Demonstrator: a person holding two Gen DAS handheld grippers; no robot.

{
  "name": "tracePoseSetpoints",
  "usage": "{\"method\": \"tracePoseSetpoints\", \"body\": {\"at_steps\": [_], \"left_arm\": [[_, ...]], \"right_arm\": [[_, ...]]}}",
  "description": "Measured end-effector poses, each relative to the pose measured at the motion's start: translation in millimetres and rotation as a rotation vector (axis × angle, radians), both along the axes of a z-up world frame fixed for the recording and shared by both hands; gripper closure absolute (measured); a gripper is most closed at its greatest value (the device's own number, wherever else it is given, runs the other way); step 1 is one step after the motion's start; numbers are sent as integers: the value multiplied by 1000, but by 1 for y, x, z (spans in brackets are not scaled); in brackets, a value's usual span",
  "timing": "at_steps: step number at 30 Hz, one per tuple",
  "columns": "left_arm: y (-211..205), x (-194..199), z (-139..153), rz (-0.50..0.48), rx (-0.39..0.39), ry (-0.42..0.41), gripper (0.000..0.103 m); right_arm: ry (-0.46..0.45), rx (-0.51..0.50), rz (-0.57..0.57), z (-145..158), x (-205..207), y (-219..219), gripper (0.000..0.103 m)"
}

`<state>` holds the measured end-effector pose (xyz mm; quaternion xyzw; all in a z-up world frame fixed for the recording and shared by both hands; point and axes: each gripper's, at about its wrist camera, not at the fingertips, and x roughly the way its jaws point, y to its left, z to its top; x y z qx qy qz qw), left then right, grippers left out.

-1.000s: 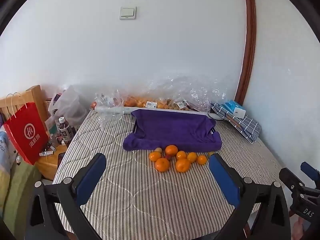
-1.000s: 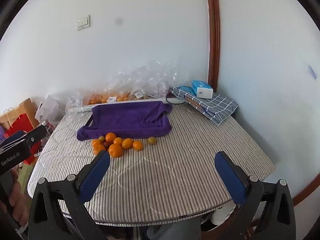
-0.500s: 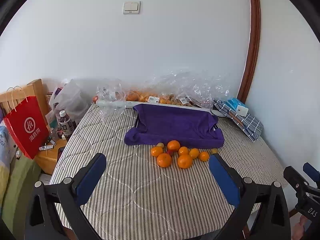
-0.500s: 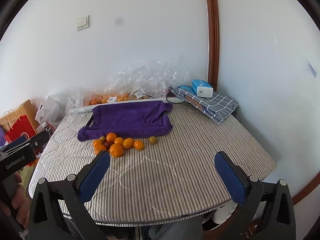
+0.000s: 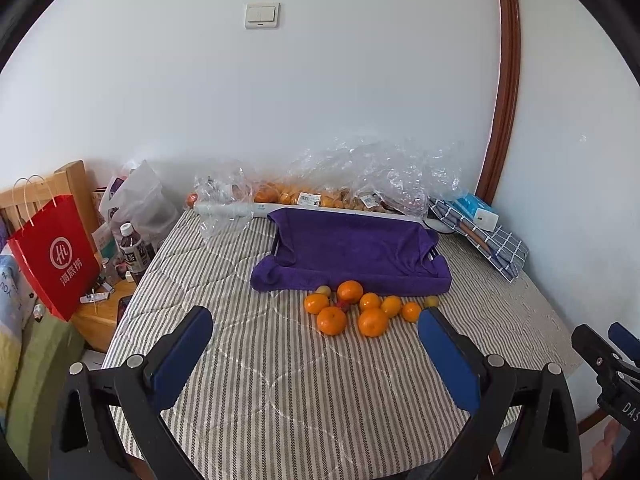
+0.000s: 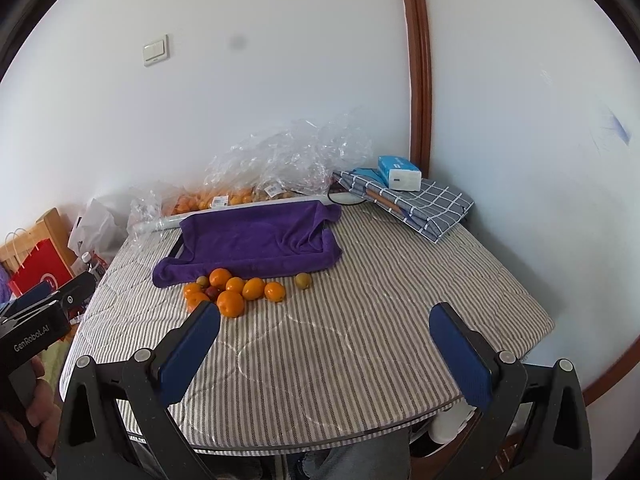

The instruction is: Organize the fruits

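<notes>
A pile of several oranges [image 5: 352, 310] with a few small yellow-green and red fruits lies on the striped table [image 5: 280, 380], right in front of a tray draped in a purple towel [image 5: 352, 252]. The pile also shows in the right wrist view [image 6: 234, 290], with one small yellow-green fruit [image 6: 303, 280] apart to its right, and the towel-covered tray [image 6: 256, 240] behind. My left gripper [image 5: 316, 332] is open and empty, held short of the pile. My right gripper [image 6: 324, 328] is open and empty, over the table's front part.
Clear plastic bags with more fruit [image 5: 320, 196] lie along the wall behind the tray. A folded checked cloth with a blue tissue pack [image 6: 400, 168] sits at the back right. A red paper bag [image 5: 56, 252] and a bottle [image 5: 132, 248] stand off the table's left edge.
Both grippers have risen and pulled back slightly, so the table and fruit sit lower in view. Both jaws stay open. The fruit has not moved.
</notes>
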<state>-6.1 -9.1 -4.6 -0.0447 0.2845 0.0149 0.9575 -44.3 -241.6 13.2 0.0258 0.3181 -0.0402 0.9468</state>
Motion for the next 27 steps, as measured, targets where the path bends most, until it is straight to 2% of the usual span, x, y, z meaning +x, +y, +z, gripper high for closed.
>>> {"method": "tracePoseSetpoints", "body": {"at_steps": [27], "left_arm": [[7,-3,-5,12,-5,-2,0]], "right_arm": [[3,-12,11,-3,1,12,0]]}}
